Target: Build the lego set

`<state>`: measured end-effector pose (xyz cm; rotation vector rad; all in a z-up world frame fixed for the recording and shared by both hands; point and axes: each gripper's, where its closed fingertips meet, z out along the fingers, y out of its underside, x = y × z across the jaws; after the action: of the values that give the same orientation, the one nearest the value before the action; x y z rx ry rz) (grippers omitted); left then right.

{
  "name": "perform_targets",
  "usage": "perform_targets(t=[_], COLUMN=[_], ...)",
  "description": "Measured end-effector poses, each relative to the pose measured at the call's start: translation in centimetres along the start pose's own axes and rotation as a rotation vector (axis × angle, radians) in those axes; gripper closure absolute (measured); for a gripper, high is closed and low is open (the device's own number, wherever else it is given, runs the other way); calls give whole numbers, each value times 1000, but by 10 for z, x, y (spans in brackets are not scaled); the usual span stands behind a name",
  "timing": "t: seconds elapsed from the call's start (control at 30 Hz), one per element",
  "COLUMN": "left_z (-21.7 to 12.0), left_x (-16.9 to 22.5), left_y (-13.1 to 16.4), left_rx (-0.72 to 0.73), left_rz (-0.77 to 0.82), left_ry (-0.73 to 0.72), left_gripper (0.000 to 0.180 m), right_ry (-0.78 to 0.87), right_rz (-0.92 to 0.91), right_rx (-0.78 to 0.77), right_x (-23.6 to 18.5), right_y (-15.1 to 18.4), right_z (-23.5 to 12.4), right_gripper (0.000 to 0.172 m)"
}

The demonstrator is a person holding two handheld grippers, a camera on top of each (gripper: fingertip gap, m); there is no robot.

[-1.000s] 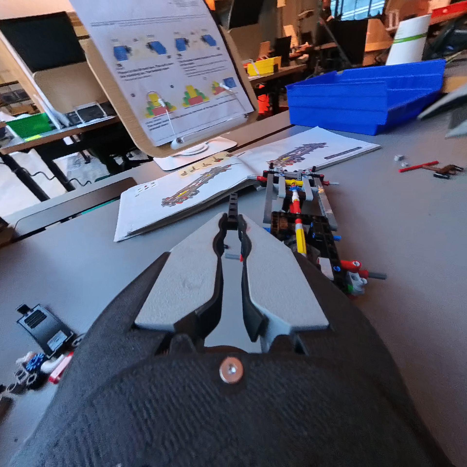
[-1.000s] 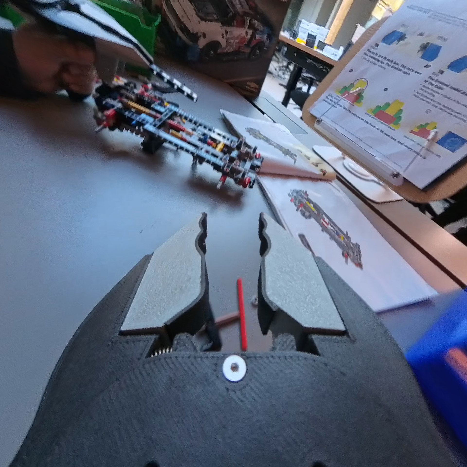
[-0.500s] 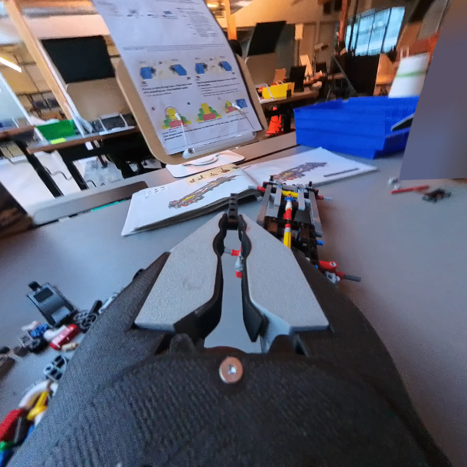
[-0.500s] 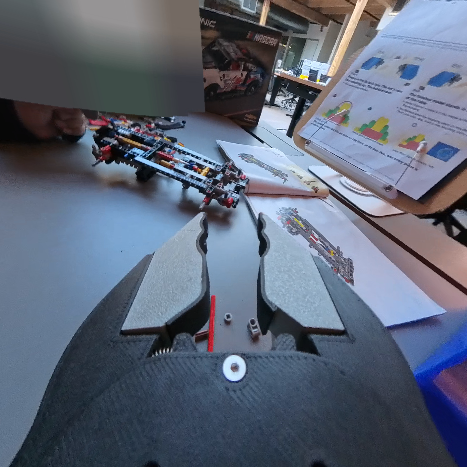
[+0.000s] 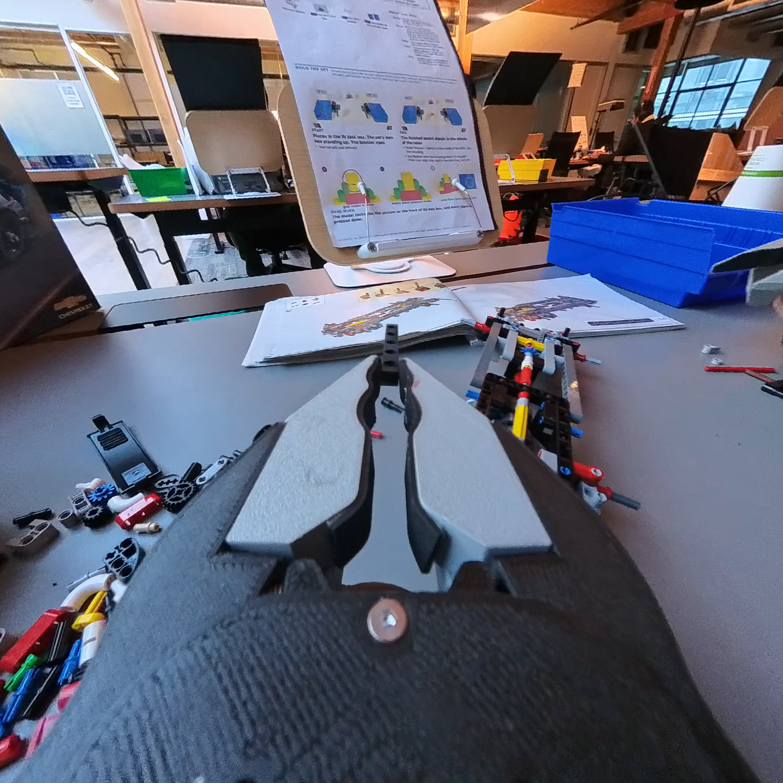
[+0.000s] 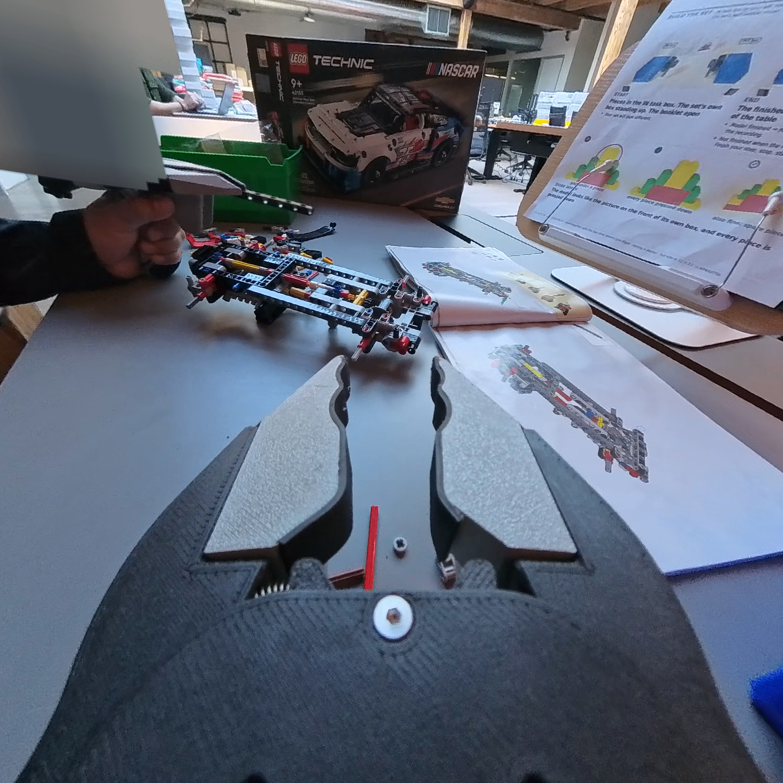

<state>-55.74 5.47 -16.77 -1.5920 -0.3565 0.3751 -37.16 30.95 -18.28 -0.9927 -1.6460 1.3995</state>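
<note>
My left gripper [image 5: 390,367] is shut on a black holed beam [image 5: 390,344] that sticks out past its fingertips, above the grey table [image 5: 169,390]. The same beam [image 6: 277,204] shows in the right wrist view, held out from the left gripper over the chassis. A long brick chassis [image 5: 529,406] lies just right of my left gripper; it also shows in the right wrist view [image 6: 305,292]. My right gripper [image 6: 390,373] is open and empty, low over the table just short of the chassis end. A red axle [image 6: 372,546] and small grey pieces [image 6: 399,544] lie on the table between its fingers' bases.
An open booklet [image 5: 423,317] lies behind the chassis. A sheet on a stand [image 5: 381,140] is at the back, a blue bin [image 5: 656,250] at right, a set box [image 6: 364,123] and green bin [image 6: 254,178] at left. Loose parts [image 5: 84,529] lie at left. A hand [image 6: 127,241] holds the left gripper. About 30 cm separates my left fingertips from my right.
My left gripper, still gripping the black beam, has risen and swung left, away from the chassis. My right gripper has pulled back a little and its jaws have narrowed slightly.
</note>
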Motion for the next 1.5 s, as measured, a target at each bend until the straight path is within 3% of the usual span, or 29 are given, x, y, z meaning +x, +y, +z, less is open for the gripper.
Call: perform_targets(t=[0.2, 0.33, 0.57, 0.8, 1.1, 1.33, 1.5], left_z=[4, 14, 3, -10, -23, -18, 28], left_x=[3, -3, -4, 0, 63, 76, 75], left_y=[4, 23, 20, 32, 33, -9, -31], left_rx=[-33, -179, -211, -276, -359, -305, -346], left_rz=[-90, -199, -154, -220, -334, -213, 90], left_ry=[91, 120, 134, 209, 462, 539, 577], left_gripper=[175, 175, 175, 175, 175, 175, 175], right_ry=[41, 64, 78, 51, 26, 6, -106], right_rz=[-20, -44, -92, -121, -92, -80, -27], right_rx=[-25, -40, -78, -113, -110, -98, -111], right_x=[4, 4, 1, -6, -7, -9, -22], right_y=[3, 5, 9, 14, 14, 12, 4], right_z=[1, 1, 4, 8, 7, 9, 29], right_gripper=[135, 134, 135, 136, 136, 139, 146])
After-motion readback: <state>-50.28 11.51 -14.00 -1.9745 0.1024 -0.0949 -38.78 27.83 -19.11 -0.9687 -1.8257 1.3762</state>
